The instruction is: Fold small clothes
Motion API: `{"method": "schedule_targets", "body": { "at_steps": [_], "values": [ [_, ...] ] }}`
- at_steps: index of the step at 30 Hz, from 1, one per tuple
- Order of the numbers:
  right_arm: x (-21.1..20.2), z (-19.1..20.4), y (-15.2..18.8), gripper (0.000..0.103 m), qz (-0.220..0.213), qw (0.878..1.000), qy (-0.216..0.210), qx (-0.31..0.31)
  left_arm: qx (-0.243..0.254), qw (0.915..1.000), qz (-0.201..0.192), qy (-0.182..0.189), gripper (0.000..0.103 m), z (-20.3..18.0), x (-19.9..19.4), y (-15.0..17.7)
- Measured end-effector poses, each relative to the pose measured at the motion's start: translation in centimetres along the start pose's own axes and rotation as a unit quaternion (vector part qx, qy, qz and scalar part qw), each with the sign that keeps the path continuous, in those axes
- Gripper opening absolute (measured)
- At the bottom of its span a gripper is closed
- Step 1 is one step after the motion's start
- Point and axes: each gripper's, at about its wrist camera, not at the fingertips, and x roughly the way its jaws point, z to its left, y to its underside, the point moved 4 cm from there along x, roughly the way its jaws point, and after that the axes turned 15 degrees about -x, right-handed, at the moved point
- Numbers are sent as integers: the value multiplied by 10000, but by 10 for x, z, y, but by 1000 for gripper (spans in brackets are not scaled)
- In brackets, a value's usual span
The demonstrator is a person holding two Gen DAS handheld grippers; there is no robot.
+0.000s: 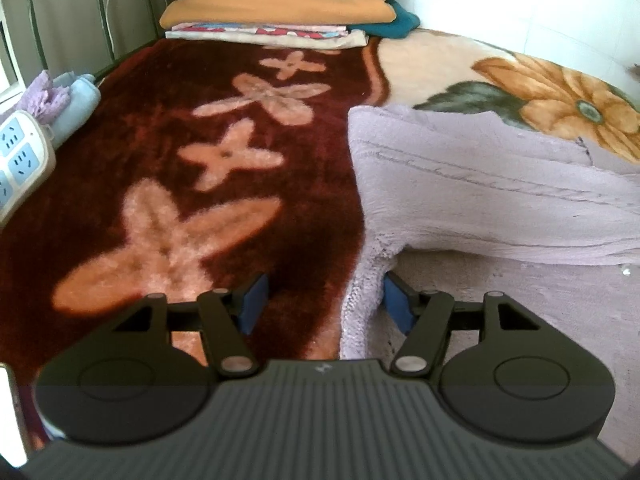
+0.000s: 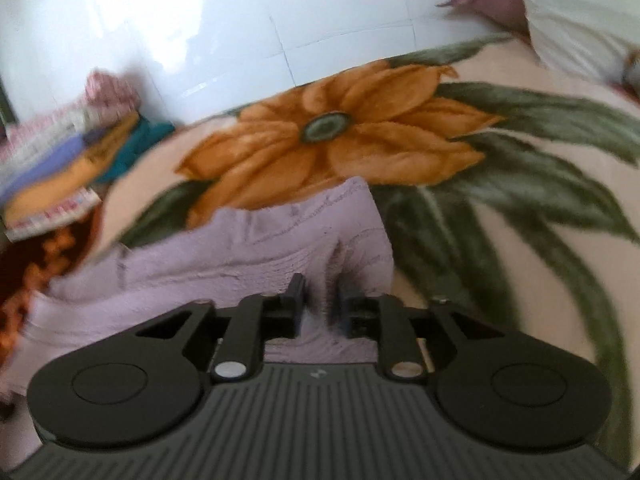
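A small lilac knitted garment [image 1: 480,192] lies spread on a bed covered by a plush blanket [image 1: 200,128], dark red with pale pink blossoms on one side and cream with a large orange flower [image 2: 340,136] and green leaves on the other. The garment sits mostly on the cream part, its edge along the border with the red.

The left claw [image 1: 324,304] hangs low over the bed with its blue-padded fingers spread wide. A narrow ribbed end of the garment, a cuff or hem, runs down between the two fingers, close beside the right-hand pad; neither pad is seen pressing on it. From there the fabric widens and stretches away and off to the right in the left wrist view, its long axis running roughly across the bed.

The right claw [image 2: 320,300] sits over the garment's other side, its fingers parted by a narrow gap. Lilac fabric lies under and between them, and whether the pads grip it cannot be told; this view is blurred.

At the head of the bed stands a stack of folded blankets [image 1: 276,0] in purple, orange and florals. A white power strip [image 1: 20,152] and a pale blue bundle [image 1: 76,104] rest at the red side's edge.
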Motion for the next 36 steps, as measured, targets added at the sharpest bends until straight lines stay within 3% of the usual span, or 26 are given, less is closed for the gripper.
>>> {"method": "schedule_targets", "body": {
  "at_steps": [3, 8, 16, 21, 25, 29, 36],
  "values": [
    [-29, -5, 2, 46, -144, 9993, -298, 199, 140, 9998, -84, 99, 65, -4, -15, 0],
    [-83, 2, 3, 50, -166, 9973, -716, 38, 473, 9981, -215, 318, 65, -17, -47, 1],
    [-183, 33, 9, 61, -105, 9871, -1451, -665, 946, 9931, -317, 622, 65, -29, -106, 18],
    [-226, 52, 27, 67, 131, 9799, -1592, -1192, 1137, 9893, -184, 895, 65, -31, -131, 43],
    [-240, 67, 64, 69, 343, 9718, -1544, -1748, 1333, 9860, -97, 1000, 65, -32, -142, 70],
    [-233, 84, 108, 69, 699, 9556, -1466, -2457, 1508, 9835, 148, 991, 65, -34, -145, 98],
    [-224, 97, 160, 70, 1294, 9336, -1763, -2838, 1740, 9786, 609, 918, 65, -32, -140, 137]
  ]
}}
